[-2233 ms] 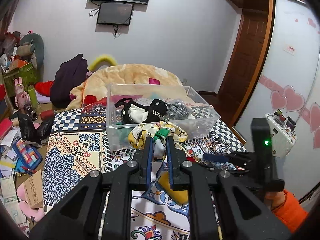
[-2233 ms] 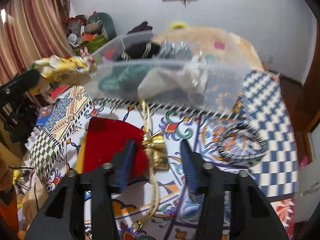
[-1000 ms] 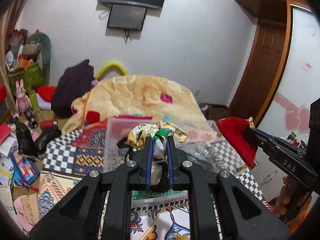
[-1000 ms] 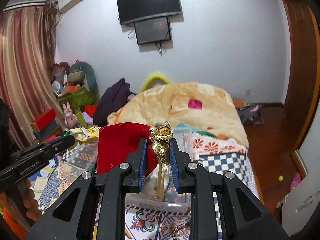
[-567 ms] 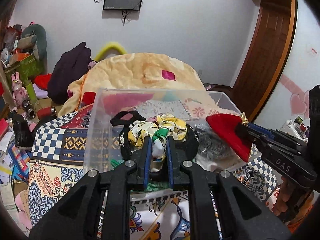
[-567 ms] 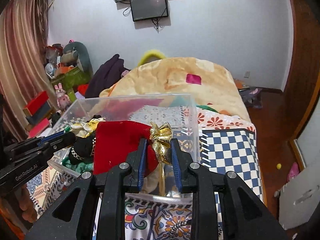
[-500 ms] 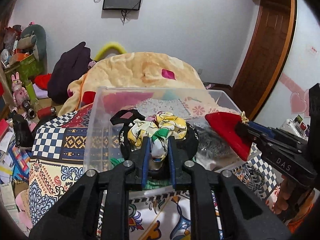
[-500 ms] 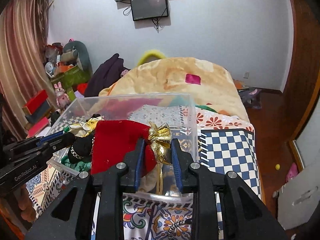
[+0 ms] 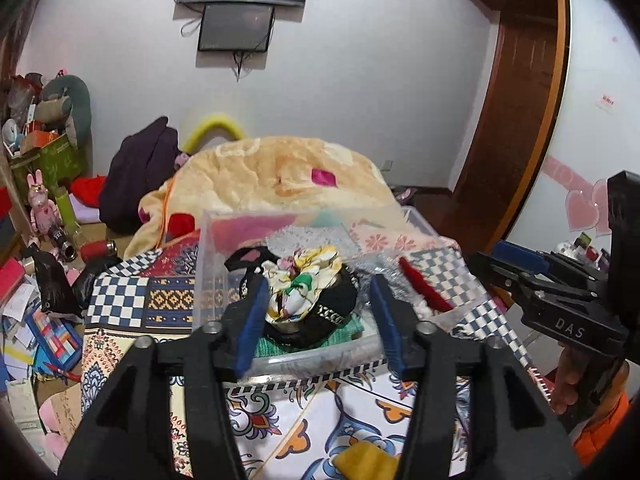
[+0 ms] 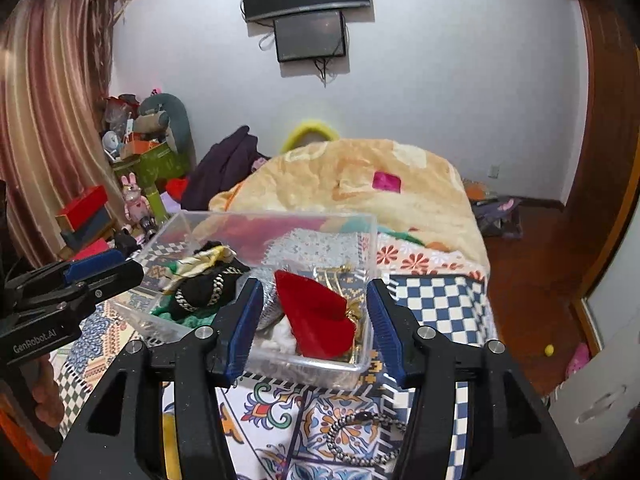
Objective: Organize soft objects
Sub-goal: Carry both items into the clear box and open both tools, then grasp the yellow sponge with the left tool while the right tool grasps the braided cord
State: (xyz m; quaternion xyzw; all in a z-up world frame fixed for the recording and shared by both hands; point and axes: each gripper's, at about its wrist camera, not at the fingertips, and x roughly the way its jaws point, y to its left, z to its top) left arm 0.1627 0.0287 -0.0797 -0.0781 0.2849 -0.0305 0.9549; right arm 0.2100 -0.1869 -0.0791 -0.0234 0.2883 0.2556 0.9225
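A clear plastic bin (image 9: 208,280) (image 10: 370,240) stands on the patterned bedspread. In it lie a yellow floral scrunchie (image 9: 300,280) (image 10: 200,260) on a black chain-trimmed item (image 10: 204,292), and a red velvet pouch (image 10: 316,316) (image 9: 420,288) with gold cord. My left gripper (image 9: 320,320) is open and empty just before the bin, above the scrunchie. My right gripper (image 10: 312,328) is open and empty over the pouch at the bin's near right end.
A beaded bracelet (image 10: 364,436) lies on the bedspread before the bin. A yellow item (image 9: 364,460) lies near the front. A peach blanket (image 9: 272,176) is heaped behind the bin. Clutter and toys (image 9: 44,216) fill the left side; a wooden door (image 9: 508,128) stands right.
Both grippers lowered over the bin and opened. The scrunchie dropped from the left one and the red pouch from the right one into the bin.
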